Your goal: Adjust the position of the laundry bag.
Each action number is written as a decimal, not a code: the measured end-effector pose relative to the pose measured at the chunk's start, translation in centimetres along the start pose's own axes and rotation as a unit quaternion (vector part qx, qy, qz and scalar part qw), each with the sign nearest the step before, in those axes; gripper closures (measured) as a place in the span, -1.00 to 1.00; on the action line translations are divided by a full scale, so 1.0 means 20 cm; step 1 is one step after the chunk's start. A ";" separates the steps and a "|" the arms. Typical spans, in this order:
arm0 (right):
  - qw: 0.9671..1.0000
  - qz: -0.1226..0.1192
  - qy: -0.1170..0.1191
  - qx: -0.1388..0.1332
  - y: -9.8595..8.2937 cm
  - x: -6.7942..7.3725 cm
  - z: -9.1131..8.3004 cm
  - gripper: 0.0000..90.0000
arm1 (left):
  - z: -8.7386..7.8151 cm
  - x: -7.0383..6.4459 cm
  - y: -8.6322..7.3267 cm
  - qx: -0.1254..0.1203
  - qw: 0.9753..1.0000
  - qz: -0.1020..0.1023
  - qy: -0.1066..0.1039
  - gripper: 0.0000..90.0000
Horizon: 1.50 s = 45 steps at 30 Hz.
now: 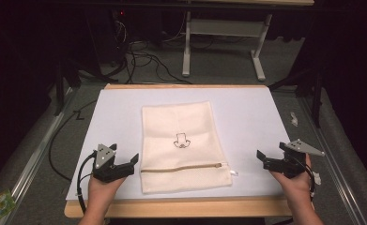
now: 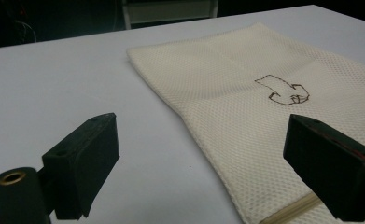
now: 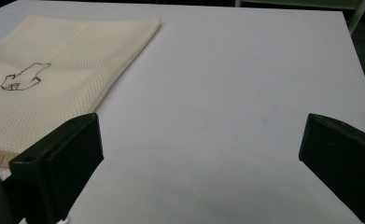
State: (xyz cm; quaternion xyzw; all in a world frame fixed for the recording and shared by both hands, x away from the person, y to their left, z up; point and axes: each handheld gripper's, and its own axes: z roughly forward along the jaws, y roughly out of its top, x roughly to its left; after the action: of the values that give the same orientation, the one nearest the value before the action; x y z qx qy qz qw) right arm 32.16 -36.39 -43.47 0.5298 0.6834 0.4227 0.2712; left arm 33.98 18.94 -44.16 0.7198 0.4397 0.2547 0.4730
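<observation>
A: Where do we see the cloth bag?

B: The cream mesh bag (image 1: 183, 145) lies flat in the middle of the white table surface (image 1: 247, 117). Its zipper (image 1: 181, 168) runs across near the edge closest to us, and a small dark embroidered figure (image 1: 181, 140) sits at its centre.

A: And how do we see the hands?

B: The left hand (image 1: 101, 190) comes in from the bottom edge and rests low at the near left of the table. It holds the left gripper (image 1: 133, 160), which points toward the bag's near left corner, just beside it but apart from it. The right hand (image 1: 296, 180) is at the near right, well apart from the bag. The right gripper (image 1: 261, 157) points inward, to the bag's side.

A: What about the tongs?

B: Both are spread wide with nothing between them. In the left gripper view, one jaw is over the bare table and the other over the bag's edge. In the right gripper view, we see bare table between the jaws.
</observation>
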 end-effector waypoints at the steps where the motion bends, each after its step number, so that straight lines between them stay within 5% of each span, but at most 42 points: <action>1: 1.000 0.000 0.001 -0.001 0.00 0.00 -0.01 -1.00 | 0.00 0.00 0.00 0.002 1.000 -0.008 -0.002 -0.72; 5: 1.000 -0.006 0.002 -0.007 0.00 0.00 -0.03 -1.00 | 0.04 -0.01 0.00 0.028 0.999 -0.023 -0.011 -0.62; 10: 1.000 -0.001 -0.003 -0.003 -0.01 -0.02 -0.02 -1.00 | 0.13 -0.09 -0.02 0.097 0.994 -0.025 -0.048 -0.35; 17: 1.000 -0.004 0.006 0.002 -0.02 0.00 -0.01 -0.99 | 0.18 -0.15 -0.04 0.119 0.991 -0.015 -0.064 -0.17; 23: 0.999 -0.008 0.031 0.026 -0.03 0.08 0.06 -0.91 | 0.22 -0.15 -0.08 0.157 0.985 -0.016 -0.069 -0.02; 25: 0.998 -0.019 0.040 0.033 -0.02 0.15 0.10 -0.86 | 0.23 -0.15 -0.09 0.163 0.984 -0.022 -0.064 0.20; 29: 0.997 -0.039 0.056 0.046 0.00 0.26 0.17 -0.75 | 0.23 -0.13 -0.09 0.164 0.985 0.004 -0.048 0.93; 31: 0.995 -0.052 0.065 0.057 0.03 0.33 0.24 -0.60 | 0.23 -0.10 -0.09 0.165 0.985 -0.008 -0.059 1.00; 33: 0.994 -0.053 0.069 0.066 0.04 0.35 0.29 -0.54 | 0.24 -0.08 -0.08 0.165 0.985 0.001 -0.052 1.00; 34: 0.993 -0.056 0.070 0.079 0.07 0.39 0.39 -0.38 | 0.24 -0.07 -0.08 0.163 0.986 0.007 -0.042 1.00; 35: 0.993 -0.056 0.070 0.079 0.07 0.39 0.39 -0.38 | 0.24 -0.07 -0.08 0.163 0.986 0.007 -0.042 1.00; 36: 0.992 -0.049 0.081 0.087 0.12 0.43 0.51 -0.26 | 0.24 -0.07 -0.07 0.164 0.986 0.008 -0.039 1.00; 40: 0.991 -0.042 0.081 0.099 0.18 0.47 0.65 -0.15 | 0.24 -0.07 -0.07 0.162 0.986 0.013 -0.036 1.00; 43: 0.988 -0.056 0.054 0.133 0.20 0.52 0.80 0.18 | 0.24 -0.07 -0.07 0.161 0.986 0.021 -0.035 1.00; 45: 0.987 -0.062 0.039 0.143 0.19 0.54 0.83 0.48 | 0.24 -0.07 -0.08 0.163 0.986 0.018 -0.038 1.00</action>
State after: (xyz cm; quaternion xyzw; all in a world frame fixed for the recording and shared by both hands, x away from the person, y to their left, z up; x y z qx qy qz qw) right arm 44.59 -21.00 -47.56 0.5028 0.7782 0.3239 0.1914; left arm 36.45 15.72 -47.49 0.8042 0.4438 0.1610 0.3612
